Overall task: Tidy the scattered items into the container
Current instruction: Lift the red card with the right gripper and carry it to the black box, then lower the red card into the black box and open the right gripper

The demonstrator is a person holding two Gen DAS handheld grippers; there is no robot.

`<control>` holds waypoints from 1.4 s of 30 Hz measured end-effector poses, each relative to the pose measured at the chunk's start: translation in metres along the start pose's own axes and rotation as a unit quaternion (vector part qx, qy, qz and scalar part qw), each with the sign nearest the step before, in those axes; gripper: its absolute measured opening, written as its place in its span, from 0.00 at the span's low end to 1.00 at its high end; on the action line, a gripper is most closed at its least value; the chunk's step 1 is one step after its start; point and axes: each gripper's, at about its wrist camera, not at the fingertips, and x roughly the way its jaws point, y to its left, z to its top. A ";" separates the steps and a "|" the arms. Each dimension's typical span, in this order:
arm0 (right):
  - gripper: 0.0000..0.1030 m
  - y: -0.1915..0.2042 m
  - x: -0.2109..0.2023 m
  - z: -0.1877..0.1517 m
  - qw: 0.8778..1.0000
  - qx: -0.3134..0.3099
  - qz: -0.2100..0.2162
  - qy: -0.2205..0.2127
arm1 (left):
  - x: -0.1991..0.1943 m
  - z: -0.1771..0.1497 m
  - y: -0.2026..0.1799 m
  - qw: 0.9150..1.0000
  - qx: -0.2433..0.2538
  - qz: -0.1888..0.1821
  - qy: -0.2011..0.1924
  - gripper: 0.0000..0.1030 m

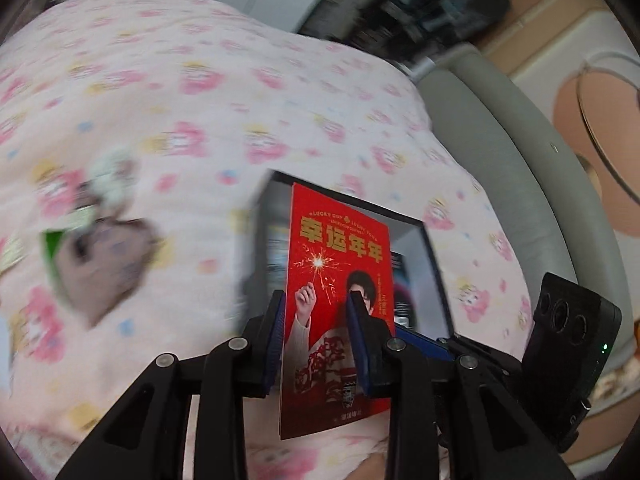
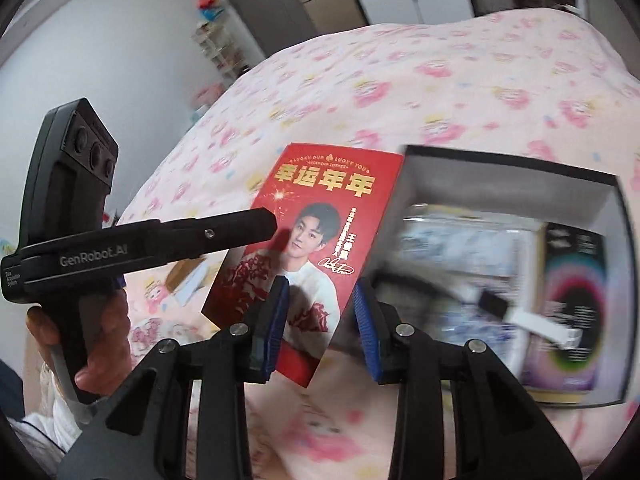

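A red card (image 1: pixel 336 256) with gold characters and a man's picture stands between the fingers of my left gripper (image 1: pixel 316 308), above the pink bedspread. The fingers stand a card's width apart, and which of them touches the card is not clear. Behind it lies the open black-rimmed box (image 1: pixel 424 236) with printed items inside. In the right wrist view the same card (image 2: pixel 320 216) hangs left of the box (image 2: pixel 416 184), held by the left gripper (image 2: pixel 264 220). My right gripper (image 2: pixel 320 296) is open, with the card's lower edge between its pads, not pinched.
A pink flower-print bedspread (image 1: pixel 200 80) covers the bed. Blurred small items, a brown pouch (image 1: pixel 104 264) and a green piece (image 1: pixel 52 244), lie at left. A grey padded bed edge (image 1: pixel 520 152) runs at right. The box holds a dark rainbow-print card (image 2: pixel 572 292) and a white strip (image 2: pixel 532 320).
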 end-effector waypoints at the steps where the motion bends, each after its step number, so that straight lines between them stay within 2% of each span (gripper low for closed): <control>1: 0.33 -0.013 -0.005 0.003 1.000 0.004 -0.009 -0.001 | 0.016 0.005 -0.010 1.000 0.005 -0.007 0.009 0.25; 5: 0.33 -0.063 -0.016 0.005 0.999 0.028 -0.037 0.004 | 0.074 0.014 -0.034 0.998 0.013 -0.024 0.048 0.25; 9: 0.33 -0.110 -0.011 0.000 0.996 0.074 -0.046 0.008 | 0.122 0.011 -0.045 0.996 0.008 -0.033 0.083 0.25; 11: 0.33 -0.128 -0.007 -0.006 0.995 0.095 -0.042 0.009 | 0.144 0.007 -0.046 0.995 0.008 -0.027 0.098 0.25; 16: 0.33 -0.153 0.005 -0.023 0.988 0.135 -0.059 0.042 | 0.180 -0.008 -0.048 0.990 -0.002 -0.030 0.137 0.25; 22: 0.34 -0.163 0.007 -0.023 0.983 0.152 -0.096 0.044 | 0.196 -0.018 -0.057 0.987 0.009 -0.034 0.156 0.26; 25: 0.34 -0.160 0.001 -0.023 0.982 0.137 -0.127 0.028 | 0.189 -0.017 -0.057 0.988 0.020 -0.022 0.151 0.25; 28: 0.34 -0.154 -0.005 -0.023 0.981 0.118 -0.153 0.012 | 0.179 -0.015 -0.049 0.990 0.008 -0.021 0.141 0.25; 33: 0.34 -0.154 -0.012 -0.021 0.981 0.119 -0.153 -0.002 | 0.167 -0.013 -0.041 0.994 -0.010 0.021 0.104 0.25; 37: 0.34 -0.161 -0.010 -0.020 0.978 0.137 -0.160 0.002 | 0.185 -0.017 -0.043 0.991 -0.020 0.034 0.128 0.25; 40: 0.34 -0.162 -0.012 -0.021 0.976 0.141 -0.165 0.002 | 0.184 -0.019 -0.047 0.991 -0.007 0.044 0.124 0.25; 42: 0.34 -0.163 -0.012 -0.020 0.976 0.140 -0.166 0.000 | 0.190 -0.020 -0.050 0.990 -0.013 0.018 0.139 0.25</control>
